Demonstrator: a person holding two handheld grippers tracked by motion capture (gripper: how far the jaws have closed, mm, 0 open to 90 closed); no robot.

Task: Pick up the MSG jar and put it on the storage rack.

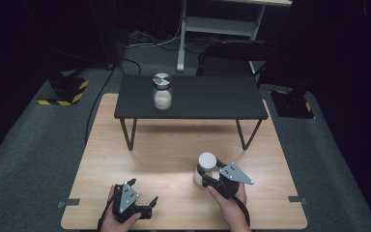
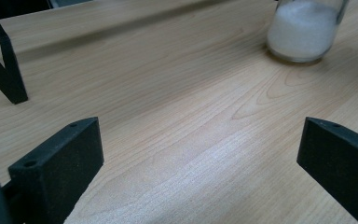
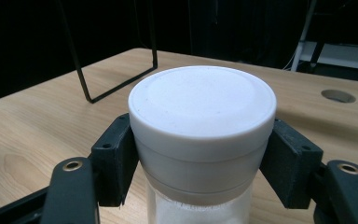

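A glass jar of white powder with a white lid stands on the wooden table at the front right. My right gripper is shut on it, its black pads pressing both sides of the white lid. My left gripper rests at the front left, jaws wide apart with nothing between them; its fingers frame bare wood, and the jar's base shows farther off. A second jar with a metal lid stands on the black shelf.
The black shelf stands on thin black legs across the back of the table. One leg shows near the left gripper. A round hole is in the tabletop. Dark floor and a white desk frame lie beyond.
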